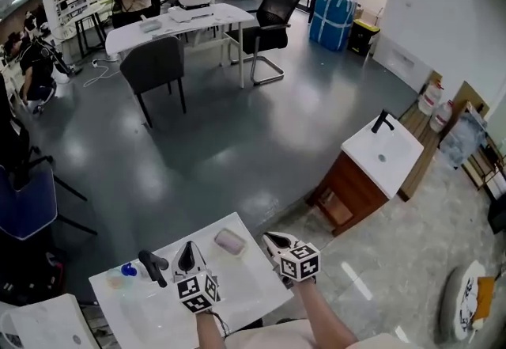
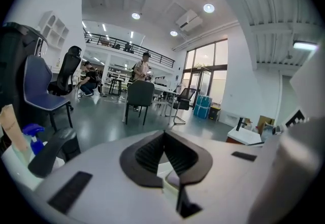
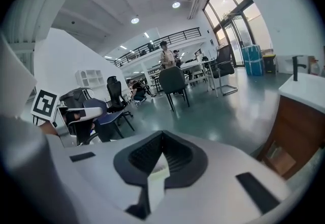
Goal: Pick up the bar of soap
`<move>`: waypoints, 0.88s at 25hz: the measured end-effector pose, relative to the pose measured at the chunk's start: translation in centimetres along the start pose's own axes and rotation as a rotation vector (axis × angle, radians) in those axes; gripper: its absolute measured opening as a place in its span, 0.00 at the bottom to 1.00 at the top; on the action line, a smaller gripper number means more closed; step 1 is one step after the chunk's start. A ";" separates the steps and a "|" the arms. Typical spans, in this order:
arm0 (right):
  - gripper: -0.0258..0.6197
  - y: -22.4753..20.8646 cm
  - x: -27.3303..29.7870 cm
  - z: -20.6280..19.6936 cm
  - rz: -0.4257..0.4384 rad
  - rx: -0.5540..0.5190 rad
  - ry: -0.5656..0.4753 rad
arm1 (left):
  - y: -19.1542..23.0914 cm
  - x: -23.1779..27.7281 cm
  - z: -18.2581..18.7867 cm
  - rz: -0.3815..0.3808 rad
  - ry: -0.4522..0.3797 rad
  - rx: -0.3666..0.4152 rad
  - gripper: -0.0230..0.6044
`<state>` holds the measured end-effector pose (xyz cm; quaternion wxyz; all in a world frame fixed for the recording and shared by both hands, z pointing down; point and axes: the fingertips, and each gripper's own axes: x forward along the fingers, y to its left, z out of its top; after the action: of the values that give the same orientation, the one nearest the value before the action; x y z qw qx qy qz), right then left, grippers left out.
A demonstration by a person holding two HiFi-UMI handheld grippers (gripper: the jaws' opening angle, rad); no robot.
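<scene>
So the white sink top (image 1: 237, 280) sits low in front of the person. The left gripper (image 1: 188, 248) and right gripper (image 1: 270, 239) hover at it, both pinched together on nothing. The pinkish bar of soap (image 1: 230, 241) lies on the top between them, untouched.

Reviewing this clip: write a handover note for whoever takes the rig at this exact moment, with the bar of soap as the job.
Left gripper: shut, empty, over the white counter, beside the black faucet.
Right gripper: shut, empty, near the counter's right edge.
Bar of soap: lying on the counter between the two grippers, touched by neither.
Done: nothing yet.
Left: open one gripper, bring it over the soap, close on it and lift.
</scene>
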<state>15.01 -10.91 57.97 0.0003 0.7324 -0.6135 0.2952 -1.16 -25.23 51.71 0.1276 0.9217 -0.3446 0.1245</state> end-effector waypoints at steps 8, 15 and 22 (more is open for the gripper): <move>0.05 0.3 3.1 1.4 -0.002 -0.053 0.045 | -1.1 1.7 -1.9 -0.071 0.027 -0.073 0.05; 0.05 0.0 3.4 0.3 0.008 -0.037 0.084 | -2.5 0.8 -5.8 -0.052 0.089 -0.127 0.05; 0.05 1.1 7.1 -0.9 0.096 -0.092 0.146 | -1.4 0.8 -8.0 0.009 0.140 -0.117 0.05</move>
<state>14.20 -17.22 61.40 0.0644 0.6779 -0.6591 0.3192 -0.78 -22.14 59.28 0.2045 0.9000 -0.3458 0.1688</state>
